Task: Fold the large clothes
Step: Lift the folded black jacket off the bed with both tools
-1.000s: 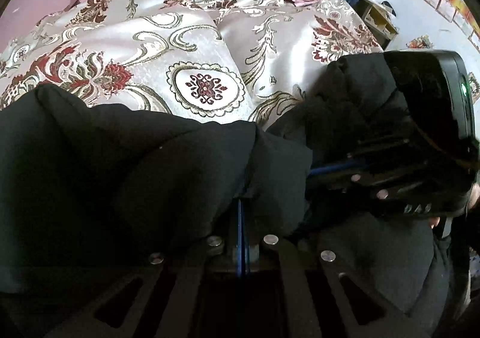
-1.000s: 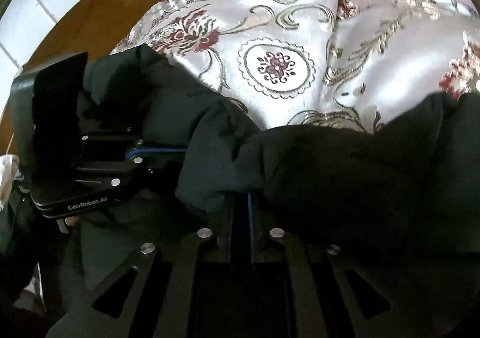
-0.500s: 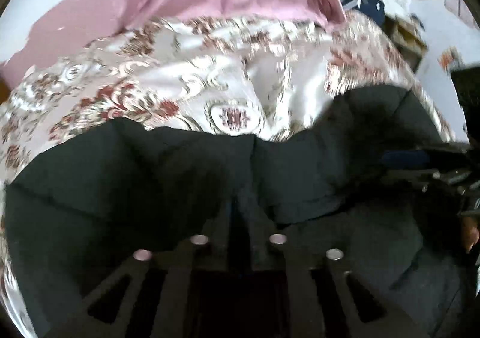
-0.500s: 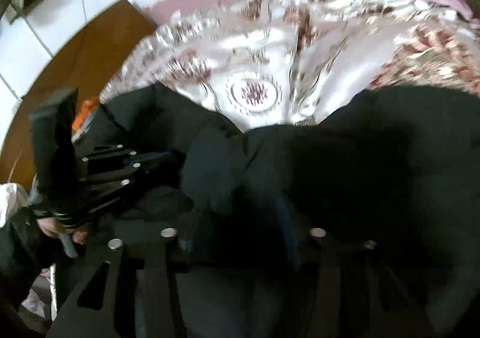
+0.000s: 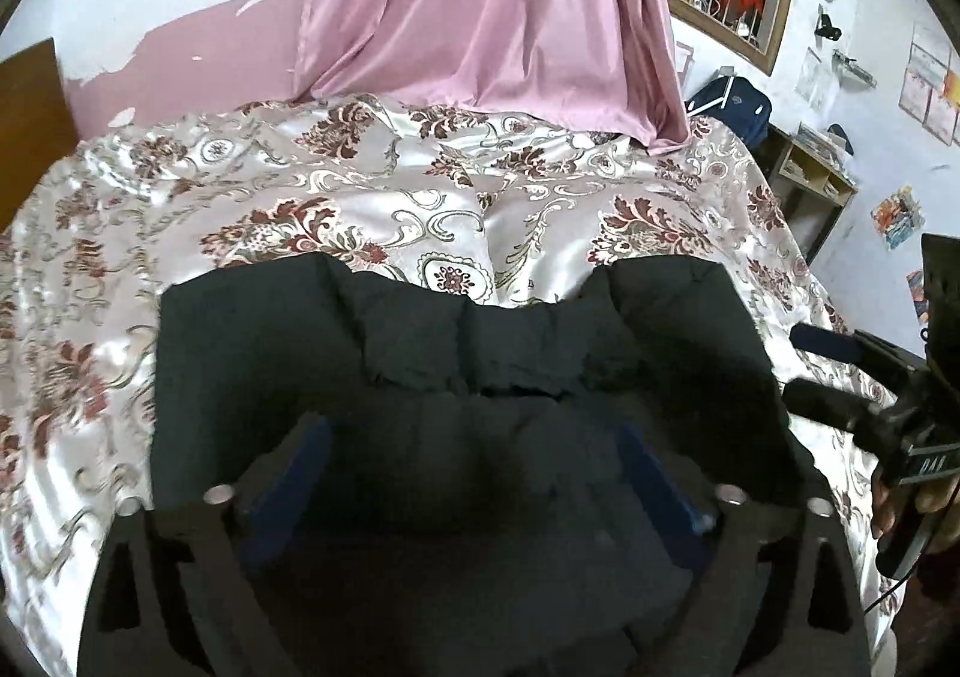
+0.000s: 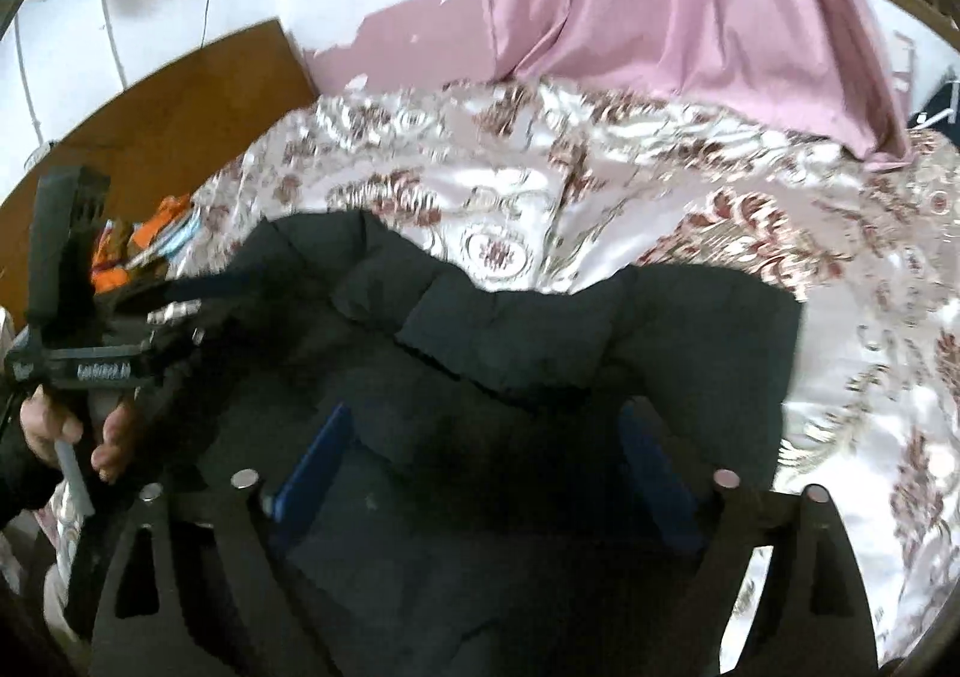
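Both grippers lifted off black garment (image 5: 456,365); jaws just opened wide, nothing gripped; "DAS" on right gripper (image 5: 840,371).

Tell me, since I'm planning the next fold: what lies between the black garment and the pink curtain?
Only the floral bedspread lies between the black garment and pink curtain, in both wrist views.

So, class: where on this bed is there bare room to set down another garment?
Free: the bedspread between the black coat and the pink curtain, plus the strip left of the coat. Crowded: the near side, where the coat lies.
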